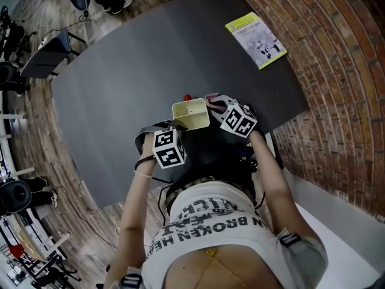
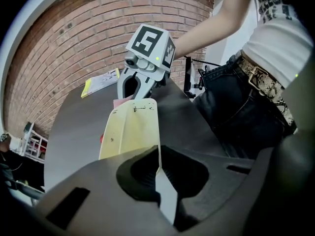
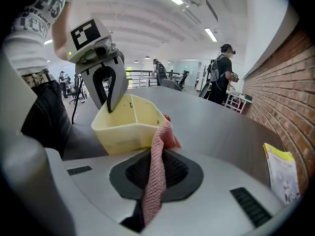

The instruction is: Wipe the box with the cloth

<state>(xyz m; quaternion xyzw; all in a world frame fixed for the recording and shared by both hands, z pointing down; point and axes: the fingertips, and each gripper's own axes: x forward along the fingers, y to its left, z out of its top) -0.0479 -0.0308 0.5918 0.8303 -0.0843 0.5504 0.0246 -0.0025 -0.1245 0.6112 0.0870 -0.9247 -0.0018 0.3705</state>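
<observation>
A pale yellow open box (image 1: pixel 190 114) stands on the dark table (image 1: pixel 132 71) near its front edge. My left gripper (image 1: pixel 175 127) is shut on the box's near wall; in the left gripper view that thin wall (image 2: pixel 158 156) runs between the jaws of the left gripper (image 2: pixel 160 178). My right gripper (image 1: pixel 215 105) is shut on a pink knitted cloth (image 3: pixel 155 181). The cloth's free end lies against the outside of the box (image 3: pixel 125 127) at a corner. In the right gripper view the left gripper (image 3: pixel 107 100) grips the box's far rim.
A small red thing (image 1: pixel 187 97) lies just behind the box. A yellow-edged booklet (image 1: pixel 255 40) lies at the table's far right corner. A brick wall (image 1: pixel 337 71) runs along the right. The person's body stands close against the table's front edge. Other people stand far off in the room.
</observation>
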